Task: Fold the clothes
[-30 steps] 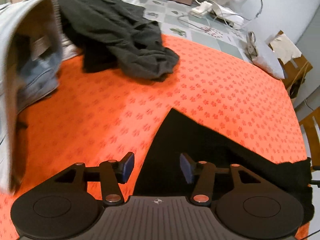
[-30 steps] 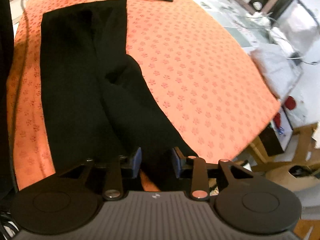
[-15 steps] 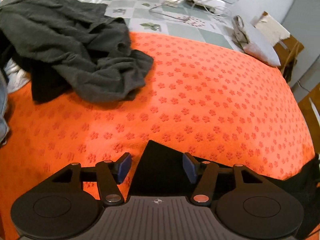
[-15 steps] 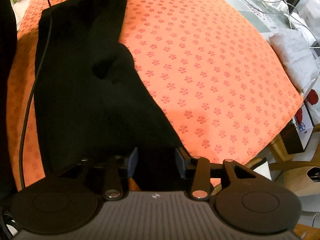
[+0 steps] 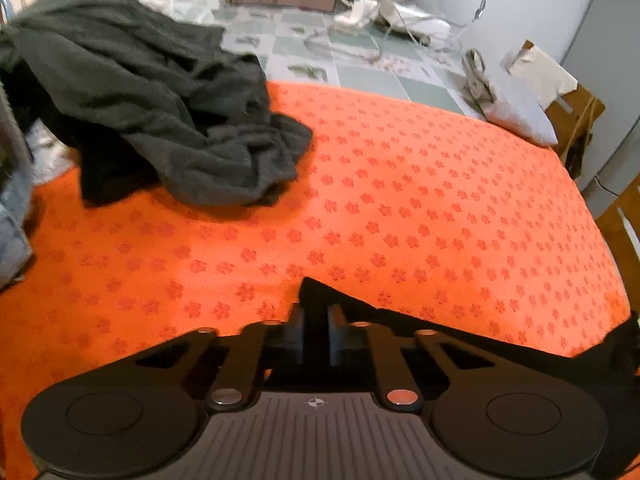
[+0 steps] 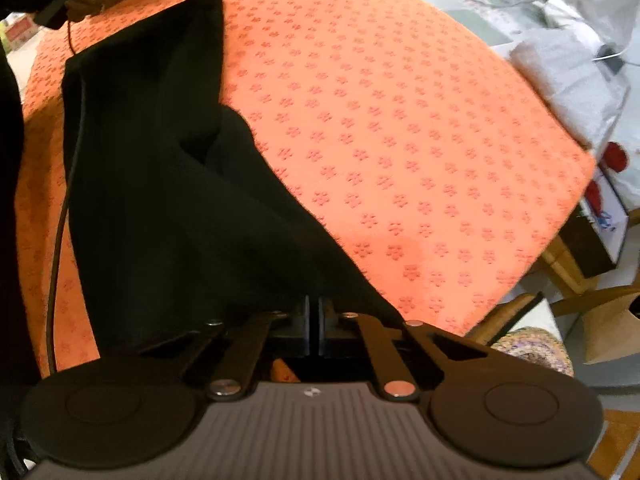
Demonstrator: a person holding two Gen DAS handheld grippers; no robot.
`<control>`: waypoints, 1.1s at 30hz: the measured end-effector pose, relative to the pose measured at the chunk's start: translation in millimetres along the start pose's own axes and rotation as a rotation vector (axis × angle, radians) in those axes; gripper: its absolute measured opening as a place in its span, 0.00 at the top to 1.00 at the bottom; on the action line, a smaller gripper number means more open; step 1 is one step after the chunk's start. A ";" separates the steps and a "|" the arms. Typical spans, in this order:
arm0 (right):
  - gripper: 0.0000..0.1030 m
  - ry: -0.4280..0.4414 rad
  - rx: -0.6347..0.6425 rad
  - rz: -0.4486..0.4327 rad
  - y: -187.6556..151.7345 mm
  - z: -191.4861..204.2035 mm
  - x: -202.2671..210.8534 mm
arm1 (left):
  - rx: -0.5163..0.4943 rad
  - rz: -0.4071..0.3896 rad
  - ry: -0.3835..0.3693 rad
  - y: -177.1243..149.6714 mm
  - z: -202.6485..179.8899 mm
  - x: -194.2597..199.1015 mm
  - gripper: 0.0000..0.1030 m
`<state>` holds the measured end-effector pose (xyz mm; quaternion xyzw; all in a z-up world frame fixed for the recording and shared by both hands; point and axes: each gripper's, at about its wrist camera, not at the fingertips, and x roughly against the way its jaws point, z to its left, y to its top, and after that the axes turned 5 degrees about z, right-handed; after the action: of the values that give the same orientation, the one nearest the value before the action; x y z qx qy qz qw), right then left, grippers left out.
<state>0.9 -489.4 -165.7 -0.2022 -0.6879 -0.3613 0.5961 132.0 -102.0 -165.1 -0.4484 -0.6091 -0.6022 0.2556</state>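
A crumpled grey garment point(image 5: 160, 120) lies beyond on the orange floral cloth point(image 5: 420, 208). The black trousers point(image 6: 160, 184) stretch along its near edge; left gripper point(image 5: 316, 334) and right gripper point(image 6: 314, 326) each pinch an end, low and level.

Black trousers point(image 6: 160, 184): matt cloth, smooth, no sheen, fine weave not resolvable. Orange cover point(image 5: 420, 208): napped, towel-like cloth, matt, printed with darker flower marks. Grey garment point(image 5: 160, 112): soft, fuzzy knit-like cloth, crumpled, matt. Denim point(image 5: 12, 216) at left edge: pale blue, coarse cloth. Left gripper point(image 5: 316, 330) and right gripper point(image 6: 314, 320): matt black plastic, ribbed grey body, shiny metal pivot pins. Chair point(image 5: 576, 120): bare wood. Bags point(image 6: 568, 76): whitish, thin, slightly glossy.
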 end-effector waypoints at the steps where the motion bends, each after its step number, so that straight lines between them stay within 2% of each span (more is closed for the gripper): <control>1: 0.96 -0.018 0.001 -0.004 2.7 -2.4 0.7 | 0.010 -0.024 0.004 -1.0 0.7 6.3 0.90; 5: 0.96 -0.088 0.006 -0.019 13.3 -12.2 3.5 | 0.063 -0.118 0.028 -2.9 5.9 31.9 0.90; 7: 0.96 -0.124 0.009 -0.027 18.6 -17.1 4.9 | 0.080 -0.138 0.040 -0.9 8.2 37.5 0.90; 14: 0.96 -0.248 0.018 -0.054 37.1 -34.2 9.8 | 0.080 -0.123 0.102 12.5 8.9 19.0 0.91; 19: 0.96 -0.270 0.045 -0.013 59.9 -56.5 -25.2 | 0.103 -0.111 0.160 21.9 10.5 1.2 0.91; 21: 0.85 -0.298 0.047 -0.015 65.1 -62.8 -34.2 | 0.111 -0.099 0.178 24.3 11.6 -4.8 0.90; 23: 0.71 -0.332 0.043 -0.024 67.3 -64.2 -36.7 | 0.133 -0.077 0.175 25.1 14.9 -9.6 0.85; 25: 0.65 -0.350 0.019 -0.043 65.2 -66.2 -31.4 | 0.154 -0.086 0.173 24.6 19.9 -5.5 0.82; 26: 0.62 -0.355 0.004 -0.055 63.5 -66.7 -27.1 | 0.163 -0.092 0.172 24.3 22.5 -2.9 0.76; 28: 0.56 -0.368 -0.047 -0.080 55.1 -65.3 -13.5 | 0.179 -0.103 0.163 23.7 27.9 5.4 0.71; 33: 0.53 -0.379 -0.216 -0.135 25.7 -59.9 22.3 | 0.212 -0.081 0.146 14.4 37.8 26.2 0.63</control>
<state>54.8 -520.1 -135.9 -0.2827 -0.7568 -0.4276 0.4056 140.7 -61.3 -141.0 -0.3489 -0.6667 -0.5754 0.3205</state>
